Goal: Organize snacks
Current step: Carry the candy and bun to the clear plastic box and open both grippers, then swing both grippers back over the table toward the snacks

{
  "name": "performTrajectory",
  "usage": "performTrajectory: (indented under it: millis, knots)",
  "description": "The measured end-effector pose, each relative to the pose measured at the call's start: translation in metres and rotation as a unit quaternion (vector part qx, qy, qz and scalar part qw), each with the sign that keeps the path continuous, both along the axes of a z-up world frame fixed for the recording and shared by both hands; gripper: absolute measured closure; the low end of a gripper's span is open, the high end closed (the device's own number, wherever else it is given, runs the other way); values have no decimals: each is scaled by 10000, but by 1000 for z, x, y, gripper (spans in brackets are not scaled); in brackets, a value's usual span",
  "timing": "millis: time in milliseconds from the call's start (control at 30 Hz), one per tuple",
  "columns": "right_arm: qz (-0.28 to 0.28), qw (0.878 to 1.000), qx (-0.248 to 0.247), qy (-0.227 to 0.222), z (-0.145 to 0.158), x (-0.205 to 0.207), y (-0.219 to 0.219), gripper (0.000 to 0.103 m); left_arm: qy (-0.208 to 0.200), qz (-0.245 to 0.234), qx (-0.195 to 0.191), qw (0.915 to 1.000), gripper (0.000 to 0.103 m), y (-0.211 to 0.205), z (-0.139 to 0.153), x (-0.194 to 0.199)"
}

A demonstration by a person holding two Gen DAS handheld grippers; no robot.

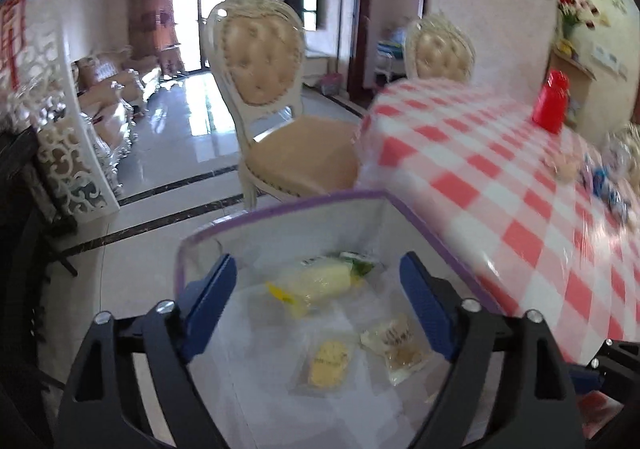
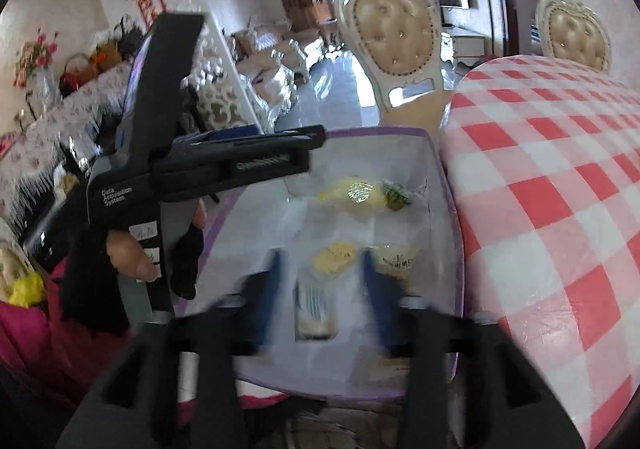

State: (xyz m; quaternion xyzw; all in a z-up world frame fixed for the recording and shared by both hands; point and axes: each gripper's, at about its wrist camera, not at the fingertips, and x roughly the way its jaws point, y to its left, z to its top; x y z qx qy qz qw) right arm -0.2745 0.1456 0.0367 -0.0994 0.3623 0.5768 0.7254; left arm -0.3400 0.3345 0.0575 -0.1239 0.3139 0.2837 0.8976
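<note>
A purple-rimmed box [image 1: 280,209] with a white lining stands beside the table. Inside lie a long pale yellow packet [image 1: 320,281], a round yellow biscuit packet [image 1: 328,365] and a beige packet [image 1: 400,345]. My left gripper [image 1: 316,301] hangs over the box, jaws wide open, nothing between them. In the right wrist view the box [image 2: 448,185] holds the same packets, and a striped packet [image 2: 314,313] shows loose between the blurred blue fingers of my right gripper [image 2: 320,257], which is open. The pads do not touch it. A hand [image 2: 128,253] holds the left gripper's black body [image 2: 224,169].
The table with a red-and-white checked cloth [image 1: 500,177] is right of the box. On it stand a red jar [image 1: 552,101] and several loose snacks [image 1: 608,177] at the far right. A padded chair [image 1: 272,97] stands behind the box, a second one [image 1: 440,49] further back.
</note>
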Motion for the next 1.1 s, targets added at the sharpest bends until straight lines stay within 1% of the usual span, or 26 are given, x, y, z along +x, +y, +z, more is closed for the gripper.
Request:
performTrajectory:
  millis: [67, 133, 200, 267, 333, 400, 433, 467, 500, 533, 567, 600, 633, 667, 700, 733, 767, 867, 933, 1000, 1033, 1100]
  knots:
    - [-113, 9998, 165, 22, 5, 6, -13, 52, -139, -33, 55, 9999, 8, -4, 6, -2]
    - [-444, 9987, 237, -108, 11, 14, -32, 52, -225, -106, 113, 9996, 6, -13, 9, 0]
    - [-885, 9953, 346, -171, 16, 29, -63, 46, -293, -245, 101, 9992, 4, -27, 12, 5]
    - [-1470, 9880, 427, -225, 19, 44, -103, 43, -353, -458, -64, 9983, 4, -45, 13, 15]
    - [-2001, 9786, 441, -210, 18, 58, -139, 40, -366, -864, -358, 9949, 4, -70, 15, 29]
    - [-2644, 9633, 459, -107, 13, 80, -181, 38, -333, -1259, -658, 9893, 4, -96, 16, 47]
    - [-2995, 9526, 533, 10, 10, 88, -208, 38, -309, -1628, -909, 9820, 4, -117, 19, 61]
    - [-3241, 9442, 588, 93, 8, 95, -228, 38, -302, -1878, -1043, 9762, 3, -132, 20, 72]
    - [-3489, 9349, 632, 160, 5, 100, -247, 36, -239, -2205, -1168, 9681, 3, -155, 21, 89]
    - [-3827, 9211, 679, 219, 3, 106, -272, 35, -193, -2381, -1205, 9635, 2, -169, 22, 101]
    - [-4017, 9127, 715, 243, 1, 110, -288, 33, -164, -2641, -1212, 9567, 2, -194, 23, 121]
    - [-4285, 9001, 737, 261, -1, 116, -308, 31, -156, -2758, -1170, 9539, 2, -210, 23, 136]
    - [-4549, 8872, 718, 266, -3, 121, -326, 31, -135, -2809, -1097, 9534, 2, -227, 22, 150]
    - [-4699, 8795, 710, 270, -6, 124, -338, 30, -91, -2850, -1019, 9530, 2, -246, 19, 170]
    - [-4860, 8704, 728, 308, -9, 128, -353, 28, -43, -2887, -958, 9526, 2, -263, 15, 188]
    - [-4962, 8643, 740, 359, -11, 132, -362, 25, -3, -2903, -902, 9527, 2, -275, 12, 200]
    - [-5147, 8534, 694, 446, -15, 140, -378, 22, 87, -2909, -809, 9533, 2, -293, 7, 222]
    - [-5366, 8409, 486, 514, -18, 169, -401, 20, 291, -2990, -663, 9515, 2, -331, -7, 275]
    - [-5562, 8288, 361, 484, -17, 192, -415, 19, 427, -3029, -568, 9504, 2, -350, -16, 309]
    - [-5690, 8199, 308, 557, -19, 225, -426, 18, 490, -3069, -678, 9481, 2, -367, -25, 347]
    - [-5800, 8121, 250, 590, -20, 243, -433, 18, 500, -3060, -729, 9479, 2, -371, -28, 356]
    - [-5968, 7996, 178, 640, -21, 268, -448, 18, 428, -3031, -997, 9468, 2, -380, -31, 382]
